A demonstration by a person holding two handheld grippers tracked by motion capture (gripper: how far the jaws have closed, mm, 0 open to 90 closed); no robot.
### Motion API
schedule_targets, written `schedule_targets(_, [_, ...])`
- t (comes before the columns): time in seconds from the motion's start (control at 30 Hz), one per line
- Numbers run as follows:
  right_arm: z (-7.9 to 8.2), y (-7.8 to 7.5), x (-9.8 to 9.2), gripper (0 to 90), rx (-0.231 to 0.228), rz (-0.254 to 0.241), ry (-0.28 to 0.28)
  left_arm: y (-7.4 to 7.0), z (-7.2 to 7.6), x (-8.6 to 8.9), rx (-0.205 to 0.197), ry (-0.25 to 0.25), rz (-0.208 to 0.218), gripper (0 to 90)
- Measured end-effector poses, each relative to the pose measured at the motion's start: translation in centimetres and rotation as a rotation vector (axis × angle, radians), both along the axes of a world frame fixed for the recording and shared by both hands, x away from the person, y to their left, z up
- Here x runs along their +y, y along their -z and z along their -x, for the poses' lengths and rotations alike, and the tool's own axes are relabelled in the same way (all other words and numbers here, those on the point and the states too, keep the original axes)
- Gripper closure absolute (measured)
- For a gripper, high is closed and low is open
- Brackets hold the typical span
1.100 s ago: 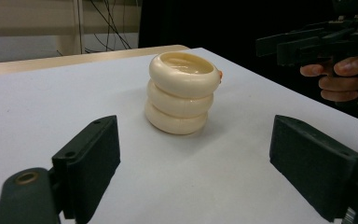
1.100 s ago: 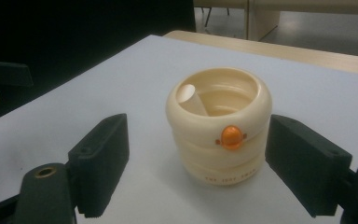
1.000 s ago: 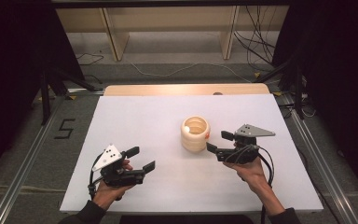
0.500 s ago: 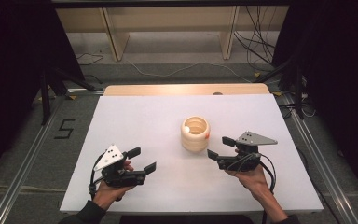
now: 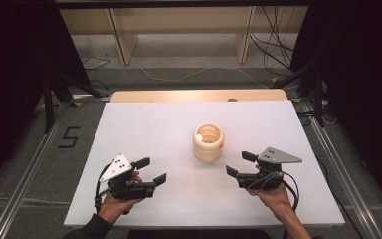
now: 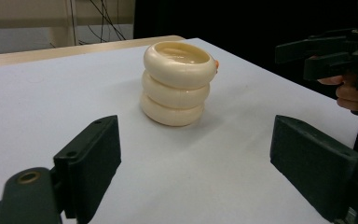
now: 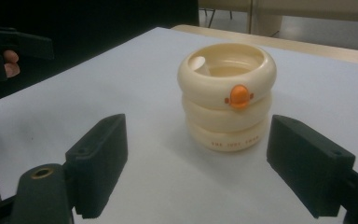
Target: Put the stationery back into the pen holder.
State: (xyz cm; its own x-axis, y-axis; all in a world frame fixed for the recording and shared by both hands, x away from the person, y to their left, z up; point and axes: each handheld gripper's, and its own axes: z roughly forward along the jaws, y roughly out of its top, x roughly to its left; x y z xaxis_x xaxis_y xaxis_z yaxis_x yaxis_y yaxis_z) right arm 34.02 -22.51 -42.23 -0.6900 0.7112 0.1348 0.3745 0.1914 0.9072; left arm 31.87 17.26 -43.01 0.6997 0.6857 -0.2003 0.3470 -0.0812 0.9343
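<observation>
The cream ring stack (image 5: 208, 142) stands upright on the table (image 5: 144, 129). The left gripper (image 5: 150, 172) and the right gripper (image 5: 240, 165) flank it, both released, apart from it.

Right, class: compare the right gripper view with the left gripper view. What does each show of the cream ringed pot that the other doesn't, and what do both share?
Right gripper view: an orange knob on the top ring of the pot, small orange lettering on the bottom ring, and a light patch inside the rim.
Left gripper view: the pot's plain side, with just an orange sliver at its right edge.
Both: three stacked rings, upright on the white table, framed by open black jaws that touch nothing, with the other hand's gripper beyond.
</observation>
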Motion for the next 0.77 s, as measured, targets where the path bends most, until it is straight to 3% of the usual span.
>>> schedule_targets(0.47, [1.6, 0.8, -2.1, 20.8, -0.010, -0.015, 0.047, 0.0, 0.1, 0.0, -0.003, 0.003, -0.006, 15.6])
schedule_targets(0.77, [1.7, 0.9, -2.2, 20.6, -0.016, -0.018, 0.052, 0.0, 0.1, 0.0, -0.004, 0.001, -0.005, 15.7])
